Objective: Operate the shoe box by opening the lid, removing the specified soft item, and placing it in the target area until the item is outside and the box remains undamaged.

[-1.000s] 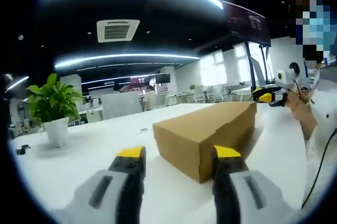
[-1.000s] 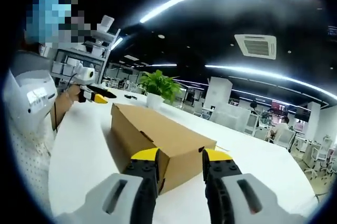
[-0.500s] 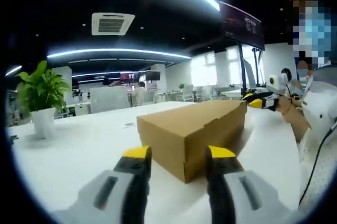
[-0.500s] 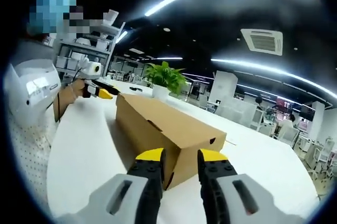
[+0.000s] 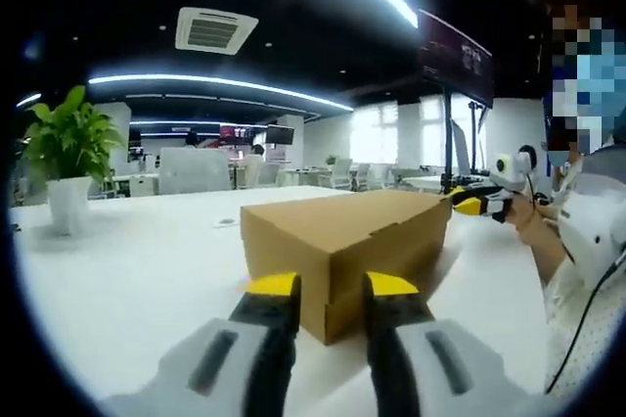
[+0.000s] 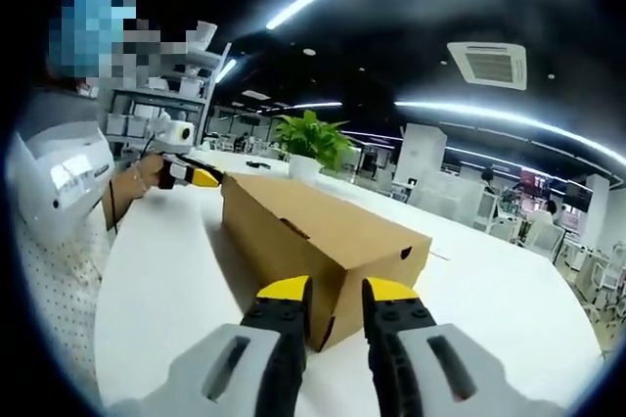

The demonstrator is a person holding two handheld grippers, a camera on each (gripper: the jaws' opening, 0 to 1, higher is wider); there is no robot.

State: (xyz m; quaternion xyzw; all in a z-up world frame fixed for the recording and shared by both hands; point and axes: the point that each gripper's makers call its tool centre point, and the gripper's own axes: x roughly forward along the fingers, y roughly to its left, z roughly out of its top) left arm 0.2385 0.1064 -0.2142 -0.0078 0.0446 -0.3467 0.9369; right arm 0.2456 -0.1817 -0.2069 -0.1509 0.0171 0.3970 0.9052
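Observation:
A brown cardboard shoe box lies on the white table with its lid down. My left gripper hovers just in front of one short end, its yellow-tipped jaws a narrow gap apart with nothing between them. Across the box, my right gripper shows in a hand at its far end. In the right gripper view, the box stretches away lengthwise and my right gripper sits close to its near end, jaws nearly together and holding nothing. The left gripper appears beyond the box's far end.
A potted green plant in a white pot stands on the table to one side, also seen behind the box. The person's white sleeve is beside the table. Office desks and chairs fill the background.
Both grippers' jaws have narrowed from a wide gap to a small one. Both cameras have drawn closer to the box ends. The box has not moved.

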